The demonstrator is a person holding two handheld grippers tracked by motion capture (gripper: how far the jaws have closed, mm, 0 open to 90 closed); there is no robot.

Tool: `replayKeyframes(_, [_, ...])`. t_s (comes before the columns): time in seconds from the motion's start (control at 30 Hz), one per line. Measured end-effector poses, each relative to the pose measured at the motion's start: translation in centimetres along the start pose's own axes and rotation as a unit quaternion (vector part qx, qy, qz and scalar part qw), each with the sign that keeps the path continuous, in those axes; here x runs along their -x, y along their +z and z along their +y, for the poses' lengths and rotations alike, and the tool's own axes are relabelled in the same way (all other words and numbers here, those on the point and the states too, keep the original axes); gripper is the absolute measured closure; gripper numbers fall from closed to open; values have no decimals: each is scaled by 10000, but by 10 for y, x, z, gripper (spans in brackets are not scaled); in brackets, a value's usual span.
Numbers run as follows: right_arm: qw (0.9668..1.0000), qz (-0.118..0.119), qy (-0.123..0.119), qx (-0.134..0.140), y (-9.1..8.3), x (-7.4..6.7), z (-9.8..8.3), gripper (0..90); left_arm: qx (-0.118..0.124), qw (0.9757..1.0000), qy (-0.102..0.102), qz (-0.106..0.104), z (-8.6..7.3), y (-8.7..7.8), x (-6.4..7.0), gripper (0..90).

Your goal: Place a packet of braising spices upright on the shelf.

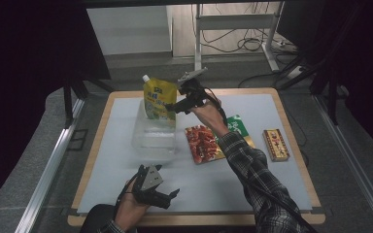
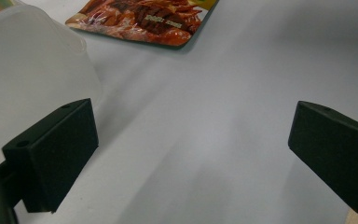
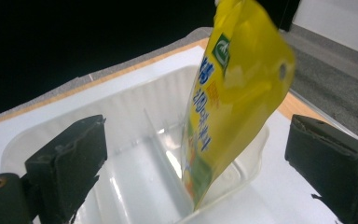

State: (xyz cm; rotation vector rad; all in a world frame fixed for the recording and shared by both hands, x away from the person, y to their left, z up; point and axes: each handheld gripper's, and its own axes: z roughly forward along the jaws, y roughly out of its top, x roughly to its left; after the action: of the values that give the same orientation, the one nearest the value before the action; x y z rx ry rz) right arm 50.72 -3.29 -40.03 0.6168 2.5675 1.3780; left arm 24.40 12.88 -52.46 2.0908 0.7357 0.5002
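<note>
- Nearest: left gripper (image 1: 167,194), jaws wide apart, nothing between them.
- Mid-table: three flat packets — red snack (image 1: 202,143), green (image 1: 236,125), brown box (image 1: 276,144).
- Farther: one yellow pouch (image 1: 158,99) upright in one clear tub (image 1: 154,137); right gripper (image 1: 171,108) spread beside it, not pressing.

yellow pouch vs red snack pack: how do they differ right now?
The yellow pouch stands upright in the clear plastic tub; the red snack pack lies flat on the table. The pouch has a white spout on top; the pack is a flat sachet. Both are printed food packs.
</note>
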Motion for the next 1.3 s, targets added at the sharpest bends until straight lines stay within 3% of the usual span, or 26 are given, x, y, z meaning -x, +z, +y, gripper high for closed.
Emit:
replayKeyframes(0.4, [9999,31,10,-99,-12,-14,-19,13,-12,10000,5,-8,0,1,0,11])
replayKeyframes(0.97, [9999,21,-34,-121,-37,-21,-45,0,-12,10000,52,-49,0,3,1,10])
replayKeyframes(1.03, [9999,34,-3,-126,-42,-23,-51,0,12,9999,58,-88,0,3,1,7])
replayKeyframes(1.17, [9997,86,135,-202,-49,-25,-58,0,141,9989,-81,-439,0,4,2,0])
replayKeyframes(1.3, [9998,17,129,-146,-56,-28,-65,0,144,9989,-94,-445,0,5,3,0])
